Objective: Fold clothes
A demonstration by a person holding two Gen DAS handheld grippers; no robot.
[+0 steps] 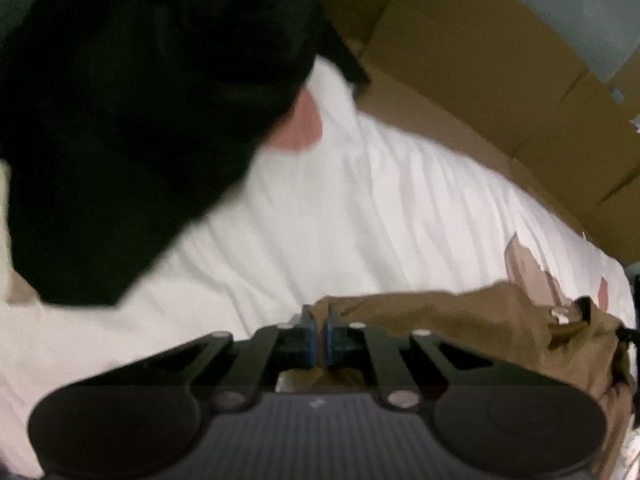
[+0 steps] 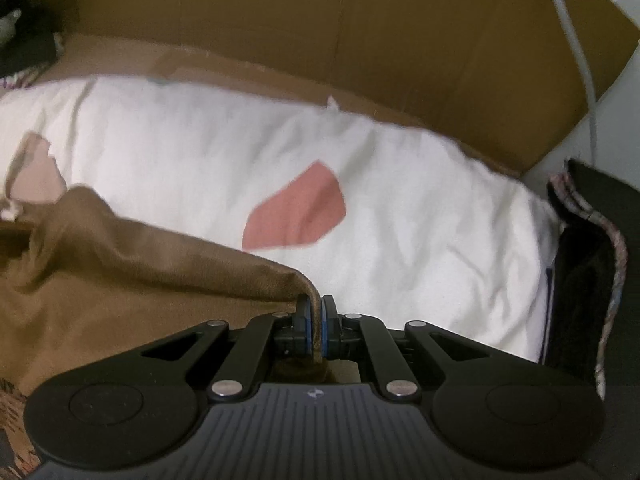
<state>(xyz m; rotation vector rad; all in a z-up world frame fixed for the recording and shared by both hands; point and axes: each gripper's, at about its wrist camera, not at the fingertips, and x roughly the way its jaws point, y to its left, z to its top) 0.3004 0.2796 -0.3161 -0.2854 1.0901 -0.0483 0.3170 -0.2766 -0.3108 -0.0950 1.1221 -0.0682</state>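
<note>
A brown garment [image 2: 120, 264] lies on a white sheet [image 2: 400, 216] with pink patches. My right gripper [image 2: 316, 328] is shut on an edge of the brown garment, which stretches away to the left. In the left wrist view my left gripper [image 1: 320, 332] is shut on another edge of the same brown garment [image 1: 460, 312], which runs off to the right. A black garment [image 1: 140, 120] lies at the upper left of that view, apart from the gripper.
Brown cardboard walls [image 2: 320, 28] stand behind the sheet in both views [image 1: 480, 60]. A dark object with a patterned edge [image 2: 588, 264] stands at the right of the sheet. A white cable [image 2: 576, 44] runs down the cardboard.
</note>
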